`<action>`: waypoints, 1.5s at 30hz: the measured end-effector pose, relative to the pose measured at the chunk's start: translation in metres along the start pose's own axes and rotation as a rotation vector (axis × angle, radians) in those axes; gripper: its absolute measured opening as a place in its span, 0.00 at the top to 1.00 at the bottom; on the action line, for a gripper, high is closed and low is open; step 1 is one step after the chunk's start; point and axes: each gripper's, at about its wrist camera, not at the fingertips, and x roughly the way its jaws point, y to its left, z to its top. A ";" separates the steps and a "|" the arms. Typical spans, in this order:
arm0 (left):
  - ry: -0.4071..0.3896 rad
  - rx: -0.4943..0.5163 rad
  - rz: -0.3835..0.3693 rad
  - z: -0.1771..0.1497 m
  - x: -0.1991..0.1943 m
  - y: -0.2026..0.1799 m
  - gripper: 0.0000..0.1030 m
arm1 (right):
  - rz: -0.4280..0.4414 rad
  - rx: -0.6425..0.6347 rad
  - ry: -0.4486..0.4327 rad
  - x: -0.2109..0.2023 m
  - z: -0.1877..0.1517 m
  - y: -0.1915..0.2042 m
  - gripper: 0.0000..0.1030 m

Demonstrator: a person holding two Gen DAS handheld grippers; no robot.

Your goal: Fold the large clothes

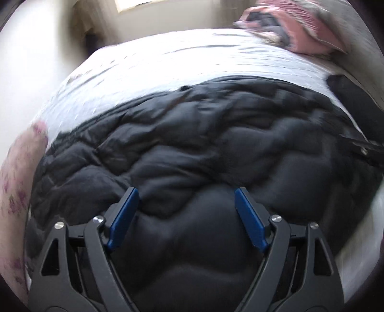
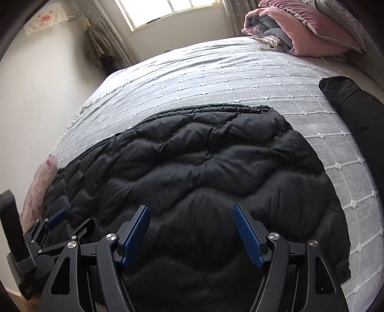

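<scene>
At the bottom of the left wrist view, the left claw (image 1: 186,192) stands wide open with nothing between its blue pads, poised over the black quilted coat (image 1: 192,144). At the bottom of the right wrist view, the right claw (image 2: 192,208) is likewise spread wide and holds nothing, the coat (image 2: 192,163) lying beneath it; whether either claw's tips touch the fabric cannot be told. In the lower left corner of the right wrist view the left claw (image 2: 56,217) shows again, low at the coat's left edge.

The coat lies spread flat across the near part of the bed (image 2: 216,79), filling the lower and middle of both frames, its far hem running across mid-frame. A pink flowered cloth (image 2: 39,189) sits at the coat's left edge. Beyond the coat the grey checked bedspread stretches away bare. A second black garment (image 2: 355,115) lies at the right edge, apart from the coat. A folded pink and grey quilt (image 2: 307,33) rests at the upper right, and a window (image 2: 168,12) is at the top.
</scene>
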 end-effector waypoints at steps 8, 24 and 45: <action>0.098 0.091 0.024 -0.020 0.019 -0.022 0.20 | 0.123 0.155 0.082 -0.015 -0.050 -0.028 0.29; 0.150 -0.085 -0.030 0.069 0.059 0.025 0.20 | 0.139 0.173 0.067 -0.019 -0.059 -0.037 0.29; 0.177 -0.231 -0.075 0.091 0.094 0.049 0.15 | 0.267 0.571 0.008 -0.013 -0.116 -0.110 0.26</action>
